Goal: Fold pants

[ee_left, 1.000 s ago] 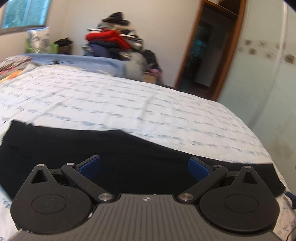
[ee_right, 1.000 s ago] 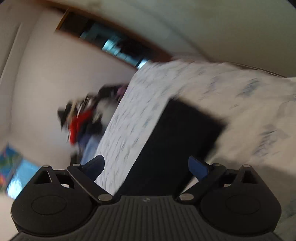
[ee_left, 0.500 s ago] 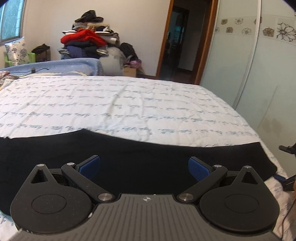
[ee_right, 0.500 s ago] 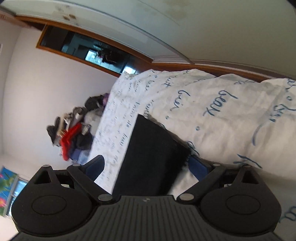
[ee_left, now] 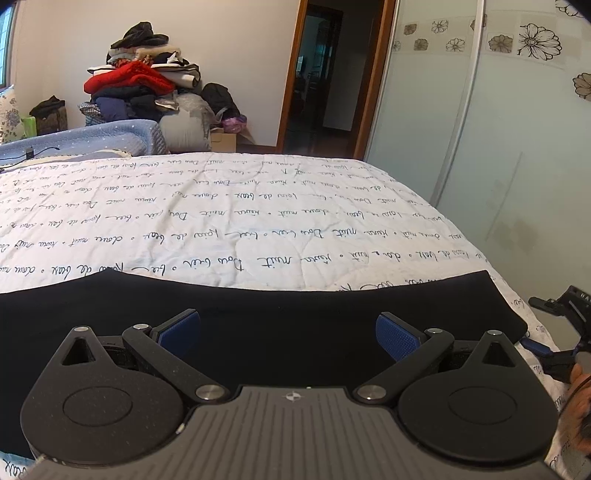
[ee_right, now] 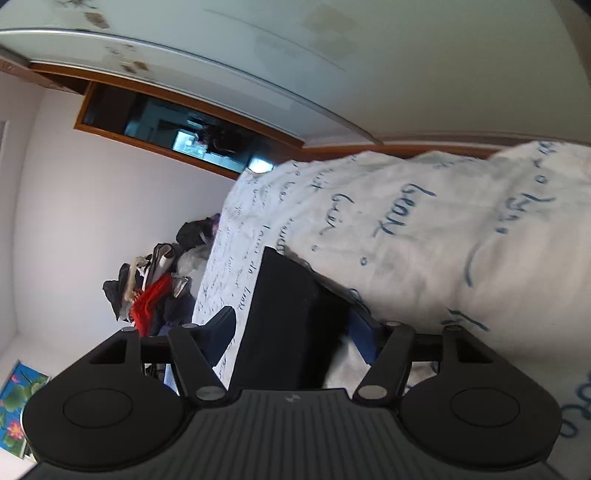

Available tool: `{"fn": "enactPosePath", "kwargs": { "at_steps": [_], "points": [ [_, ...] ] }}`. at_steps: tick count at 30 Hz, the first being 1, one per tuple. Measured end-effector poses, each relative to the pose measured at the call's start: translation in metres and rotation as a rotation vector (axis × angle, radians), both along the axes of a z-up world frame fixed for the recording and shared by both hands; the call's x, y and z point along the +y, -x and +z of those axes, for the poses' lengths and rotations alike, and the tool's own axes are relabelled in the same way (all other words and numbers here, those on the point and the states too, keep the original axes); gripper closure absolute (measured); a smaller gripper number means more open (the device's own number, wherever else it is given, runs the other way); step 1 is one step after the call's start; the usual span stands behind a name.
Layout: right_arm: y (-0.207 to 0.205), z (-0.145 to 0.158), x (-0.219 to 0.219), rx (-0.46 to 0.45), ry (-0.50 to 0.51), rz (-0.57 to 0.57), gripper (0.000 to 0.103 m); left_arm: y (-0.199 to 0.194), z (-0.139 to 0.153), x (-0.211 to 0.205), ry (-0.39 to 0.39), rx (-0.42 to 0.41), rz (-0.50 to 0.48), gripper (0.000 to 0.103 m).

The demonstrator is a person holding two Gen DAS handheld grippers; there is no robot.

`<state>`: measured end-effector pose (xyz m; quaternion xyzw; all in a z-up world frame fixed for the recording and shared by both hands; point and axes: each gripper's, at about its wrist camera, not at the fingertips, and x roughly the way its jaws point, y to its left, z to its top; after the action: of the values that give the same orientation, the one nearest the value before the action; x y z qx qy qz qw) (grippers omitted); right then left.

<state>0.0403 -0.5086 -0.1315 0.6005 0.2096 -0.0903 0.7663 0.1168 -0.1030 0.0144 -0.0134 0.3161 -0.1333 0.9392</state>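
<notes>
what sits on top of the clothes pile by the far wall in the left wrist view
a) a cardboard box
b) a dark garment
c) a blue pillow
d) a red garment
b: a dark garment crowns the clothes pile, with the red garment lower down in it.
</notes>
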Motion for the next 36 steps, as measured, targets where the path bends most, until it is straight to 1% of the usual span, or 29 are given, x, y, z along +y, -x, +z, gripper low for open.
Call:
{"fn": "enactPosePath", "kwargs": {
  "at_steps": [3, 5, 6, 7, 9, 10, 11, 12, 13, 15, 16, 18, 20, 21, 22, 23, 25, 26, 27, 29, 31, 33, 35, 36],
  "points": [
    [-0.010, 0.000, -0.006, 0.048, -0.067, 0.022, 0.035, -0.002, -0.003, 0.001, 0.013, 0.016, 0.008, 0.001],
    [-0.019, -0.003, -0.008, 0.037, -0.105, 0.032, 0.032, -0.003, -0.004, 0.001, 0.023, 0.027, 0.008, 0.001],
    [-0.024, -0.003, -0.007, 0.034, -0.118, 0.042, 0.029, -0.002, -0.004, 0.000, 0.024, 0.026, 0.005, 0.001],
    [-0.028, -0.003, -0.006, 0.023, -0.131, 0.058, 0.023, -0.002, -0.004, 0.000, 0.021, 0.024, 0.000, 0.001],
    [-0.039, -0.002, 0.003, -0.003, -0.176, 0.142, 0.021, -0.001, -0.003, -0.001, 0.013, 0.017, -0.010, 0.001],
    [-0.042, -0.001, 0.012, -0.007, -0.178, 0.194, 0.021, -0.001, -0.004, -0.001, 0.009, 0.014, -0.010, 0.001],
    [-0.044, 0.000, 0.018, 0.006, -0.150, 0.206, 0.021, -0.001, -0.004, 0.000, 0.008, 0.015, -0.008, 0.001],
    [-0.043, 0.000, 0.020, 0.021, -0.103, 0.182, 0.023, -0.002, -0.005, 0.000, 0.010, 0.020, -0.004, 0.001],
    [-0.043, -0.001, 0.019, 0.023, -0.078, 0.153, 0.024, -0.003, -0.006, 0.002, 0.012, 0.027, 0.000, 0.001],
    [-0.039, -0.007, 0.014, -0.007, -0.120, 0.087, 0.024, -0.003, -0.007, 0.005, 0.018, 0.036, 0.008, 0.001],
    [-0.038, -0.006, 0.013, -0.008, -0.119, 0.054, 0.024, -0.003, -0.006, 0.006, 0.019, 0.036, 0.008, 0.001],
    [-0.036, 0.000, 0.014, 0.001, -0.067, -0.012, 0.024, -0.004, -0.006, 0.006, 0.012, 0.032, 0.011, 0.001],
    [-0.041, -0.001, 0.017, 0.013, -0.026, -0.013, 0.024, -0.004, -0.006, 0.007, 0.023, 0.031, 0.018, 0.001],
    [-0.044, 0.000, 0.021, 0.012, 0.018, -0.009, 0.024, -0.004, -0.006, 0.007, 0.031, 0.036, 0.018, 0.001],
    [-0.047, 0.002, 0.025, 0.021, 0.066, -0.004, 0.033, -0.004, -0.006, 0.006, 0.036, 0.042, 0.016, 0.001],
    [-0.048, 0.001, 0.028, 0.036, 0.099, -0.006, 0.046, -0.003, -0.006, 0.005, 0.036, 0.044, 0.011, 0.001],
    [-0.048, -0.012, 0.027, 0.067, 0.092, -0.018, 0.096, -0.001, -0.006, 0.004, 0.029, 0.038, -0.001, 0.001],
    [-0.044, -0.019, 0.026, 0.055, 0.079, -0.026, 0.097, 0.000, -0.006, 0.003, 0.024, 0.033, -0.008, 0.001],
    [-0.042, -0.020, 0.027, 0.039, 0.099, -0.021, 0.098, 0.000, -0.006, 0.003, 0.018, 0.029, -0.011, 0.001],
    [-0.043, -0.007, 0.037, 0.049, 0.209, -0.002, 0.097, -0.002, -0.006, 0.002, 0.017, 0.033, -0.007, 0.001],
    [-0.045, 0.006, 0.046, 0.060, 0.317, 0.019, 0.097, -0.011, -0.003, -0.001, 0.038, 0.052, -0.014, 0.001],
    [-0.045, 0.016, 0.055, 0.055, 0.434, 0.051, 0.097, -0.027, 0.007, -0.008, 0.089, 0.082, -0.032, 0.001],
    [-0.044, 0.026, 0.065, 0.062, 0.548, 0.080, 0.097, -0.049, 0.017, -0.021, 0.180, 0.120, -0.074, 0.001],
    [-0.044, 0.032, 0.072, 0.061, 0.613, 0.096, 0.097, -0.064, 0.020, -0.031, 0.219, 0.155, -0.113, 0.001]
  ]
}}
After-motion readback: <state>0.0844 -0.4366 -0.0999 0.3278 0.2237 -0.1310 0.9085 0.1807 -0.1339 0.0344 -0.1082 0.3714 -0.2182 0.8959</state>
